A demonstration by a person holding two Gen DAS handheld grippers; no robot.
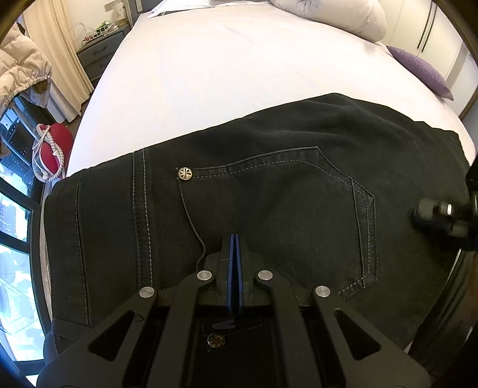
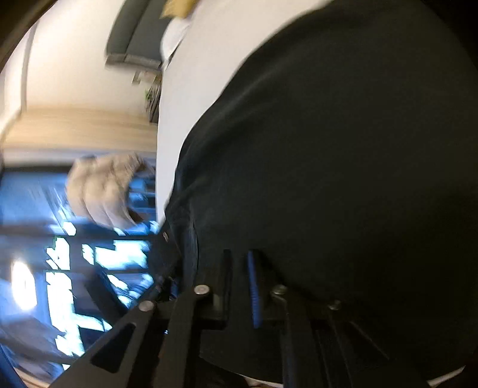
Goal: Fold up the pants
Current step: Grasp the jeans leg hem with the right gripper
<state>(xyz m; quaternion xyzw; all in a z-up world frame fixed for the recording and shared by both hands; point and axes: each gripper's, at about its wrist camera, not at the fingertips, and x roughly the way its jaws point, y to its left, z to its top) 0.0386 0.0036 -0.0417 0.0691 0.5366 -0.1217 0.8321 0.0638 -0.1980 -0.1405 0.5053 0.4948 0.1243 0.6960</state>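
Observation:
Black jeans (image 1: 269, 191) lie folded across the near part of a white bed (image 1: 227, 68), back pocket and a metal rivet (image 1: 185, 173) facing up. My left gripper (image 1: 235, 238) is shut and empty, its blue pads pressed together just above the pocket area. My right gripper (image 2: 240, 259) appears in the blurred, rolled right wrist view; dark jeans fabric (image 2: 343, 179) lies over and between its fingers, so it is shut on the jeans. Part of it also shows at the right edge of the left wrist view (image 1: 442, 215).
A purple cushion (image 1: 424, 71) and a white duvet (image 1: 337, 15) lie at the bed's far right. A grey nightstand (image 1: 98, 50), curtain (image 1: 56, 44), red object with cord (image 1: 50, 149) and windows (image 1: 12, 209) are to the left, beyond the bed edge.

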